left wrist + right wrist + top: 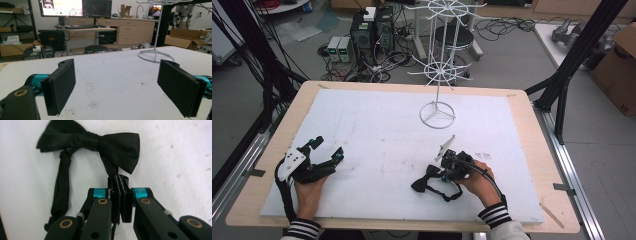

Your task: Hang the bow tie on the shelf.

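Note:
A black bow tie (426,177) lies on the white mat (382,125) near the front, its thin strap (453,194) looping beside it. My right gripper (443,176) points left at it. In the right gripper view the bow tie (100,141) lies spread above my right gripper (121,182), whose pads are pressed together on the band that runs down from the bow's right wing. The loose strap (61,187) trails down the left. My left gripper (328,149) rests at the front left with its jaws wide apart. In the left gripper view nothing lies between my left gripper (116,87) pads.
A white wire display stand (438,75) with radiating hooks rises from a ring base (437,114) at the back middle of the mat, also seen as the stand (156,53) to the far right. Black frame posts (582,45) flank the wooden table (532,125).

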A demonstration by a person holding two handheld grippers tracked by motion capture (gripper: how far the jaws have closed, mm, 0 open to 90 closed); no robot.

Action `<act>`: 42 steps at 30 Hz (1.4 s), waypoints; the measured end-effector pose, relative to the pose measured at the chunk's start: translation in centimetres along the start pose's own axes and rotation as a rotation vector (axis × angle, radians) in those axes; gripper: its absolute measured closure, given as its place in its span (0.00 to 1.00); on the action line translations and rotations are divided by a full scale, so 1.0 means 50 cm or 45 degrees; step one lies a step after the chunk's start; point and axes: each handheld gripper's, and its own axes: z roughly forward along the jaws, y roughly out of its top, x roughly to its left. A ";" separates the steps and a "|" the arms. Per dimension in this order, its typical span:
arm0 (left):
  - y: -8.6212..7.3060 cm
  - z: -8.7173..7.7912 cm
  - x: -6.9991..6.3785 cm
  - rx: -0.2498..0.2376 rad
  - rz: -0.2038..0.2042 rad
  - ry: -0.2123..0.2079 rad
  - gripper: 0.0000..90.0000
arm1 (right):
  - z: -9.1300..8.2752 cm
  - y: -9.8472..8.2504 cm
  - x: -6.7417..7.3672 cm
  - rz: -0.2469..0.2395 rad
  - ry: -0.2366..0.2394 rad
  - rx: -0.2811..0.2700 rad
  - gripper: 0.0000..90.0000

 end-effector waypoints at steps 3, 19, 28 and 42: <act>0.000 0.000 0.000 -0.001 -0.001 0.000 0.17 | -0.010 0.001 0.000 0.011 -0.017 -0.057 0.99; 0.000 0.000 0.000 0.000 0.002 -0.001 0.17 | -0.064 0.000 0.006 0.020 -0.140 -0.396 0.99; 0.000 0.000 0.000 0.001 -0.001 0.000 0.17 | -0.098 -0.006 0.005 0.061 -0.223 -0.663 0.99; 0.000 0.000 0.000 0.000 0.001 -0.002 0.17 | -0.152 -0.031 -0.007 0.169 -0.370 -1.140 0.99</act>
